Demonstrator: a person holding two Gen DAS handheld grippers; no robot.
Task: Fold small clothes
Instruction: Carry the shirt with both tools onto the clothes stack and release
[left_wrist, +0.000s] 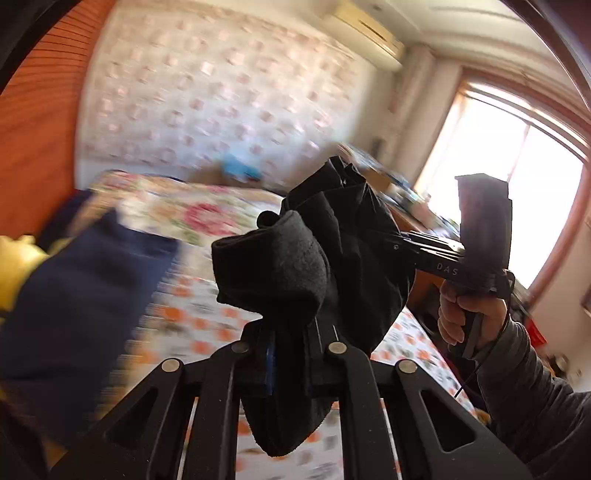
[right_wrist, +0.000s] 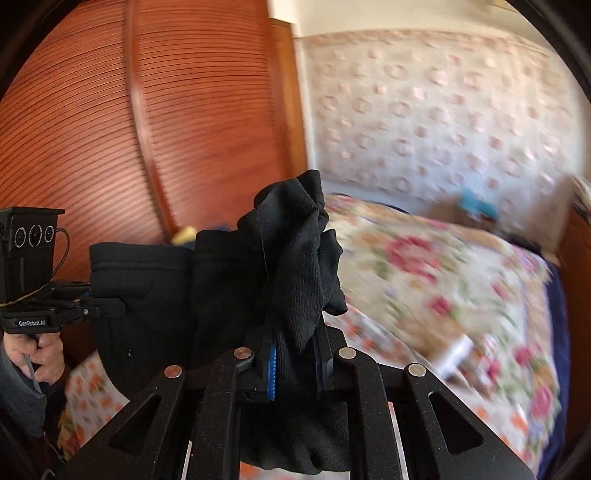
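Holding both handles aloft over the floral bed (right_wrist: 461, 280), angled slightly downward, fists wrapped round the grips. Left gripper (left_wrist: 291, 354) clamped narrow on the black garment (left_wrist: 332, 236), cloth bunched up ahead of its fingertips and drooping beneath. Right gripper (right_wrist: 295, 362) likewise pinched on the same garment, fabric spanning between the two, clear of the bed. Surroundings smeared by blur.
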